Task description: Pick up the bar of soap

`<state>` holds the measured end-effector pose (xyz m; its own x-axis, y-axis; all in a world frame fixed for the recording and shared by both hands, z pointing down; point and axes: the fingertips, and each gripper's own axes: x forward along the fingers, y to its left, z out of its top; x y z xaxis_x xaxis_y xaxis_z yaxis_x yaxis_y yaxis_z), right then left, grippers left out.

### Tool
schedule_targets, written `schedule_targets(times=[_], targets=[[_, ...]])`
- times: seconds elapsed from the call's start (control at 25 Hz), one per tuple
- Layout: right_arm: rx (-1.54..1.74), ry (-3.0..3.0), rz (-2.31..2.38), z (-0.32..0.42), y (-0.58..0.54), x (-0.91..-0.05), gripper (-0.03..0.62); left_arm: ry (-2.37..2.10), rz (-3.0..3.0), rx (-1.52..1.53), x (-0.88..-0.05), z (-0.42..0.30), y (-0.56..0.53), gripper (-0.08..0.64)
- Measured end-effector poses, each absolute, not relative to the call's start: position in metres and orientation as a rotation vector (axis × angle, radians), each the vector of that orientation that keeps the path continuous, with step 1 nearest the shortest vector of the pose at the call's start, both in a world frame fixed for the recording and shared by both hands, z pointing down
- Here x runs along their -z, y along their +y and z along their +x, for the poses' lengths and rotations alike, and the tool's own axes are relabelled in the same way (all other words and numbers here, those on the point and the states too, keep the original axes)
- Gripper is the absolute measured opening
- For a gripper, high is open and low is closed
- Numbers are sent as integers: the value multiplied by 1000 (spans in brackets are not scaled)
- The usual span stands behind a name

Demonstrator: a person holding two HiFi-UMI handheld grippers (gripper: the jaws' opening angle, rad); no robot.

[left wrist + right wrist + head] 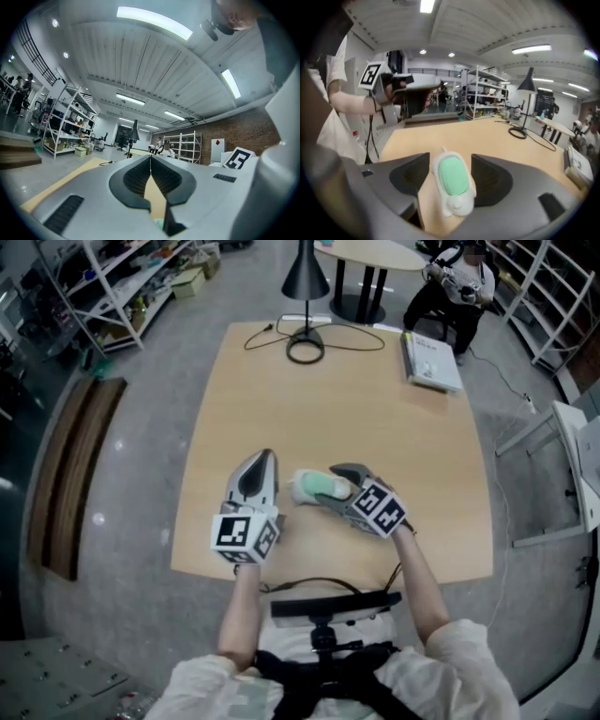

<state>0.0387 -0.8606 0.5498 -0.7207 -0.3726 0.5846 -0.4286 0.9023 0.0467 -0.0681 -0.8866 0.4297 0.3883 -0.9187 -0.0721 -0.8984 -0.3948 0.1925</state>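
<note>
**Right jaws around the soap, not closed yet**

- Right gripper [450, 158]: jaws wide open and angled down at the desk [347, 399]. The soap [452, 180] sits between them with a visible gap on each side, so nothing is gripped. The approach lines up with the bar's long axis, so I'd expect the pads to close on the long sides.
- The soap is a green bar in a white soap dish [302, 489], lying flat on the near part of the desk, right of centre.
- Judgement: closing now would catch the dish rim rather than the bar. The rim is rounded and looks smooth, so it could slip or tip. A slow, centred squeeze seems safest.
- Left gripper [266, 461]: jaws together at the tips and empty, held level just beside the soap on its left. It looks parked clear of the right gripper's path.
- Farther back: a lamp [306, 277] with its cable looped at the base, and a book [431, 362] at the far right corner. Both are well away from the grasp.
- A seated person [459, 287] is beyond the desk.
</note>
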Motion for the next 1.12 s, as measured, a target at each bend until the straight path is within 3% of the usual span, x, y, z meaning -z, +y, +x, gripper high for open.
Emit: schedule_targets(times=[0.56,1.12], targets=[[-74,-2217,67,17,-885,-630,261,-1726,2383,163,-475,-104,-932,12],[38,-2216,130,17,-887,-632,258,-1702,2373,157,-485,-95,-921,12]])
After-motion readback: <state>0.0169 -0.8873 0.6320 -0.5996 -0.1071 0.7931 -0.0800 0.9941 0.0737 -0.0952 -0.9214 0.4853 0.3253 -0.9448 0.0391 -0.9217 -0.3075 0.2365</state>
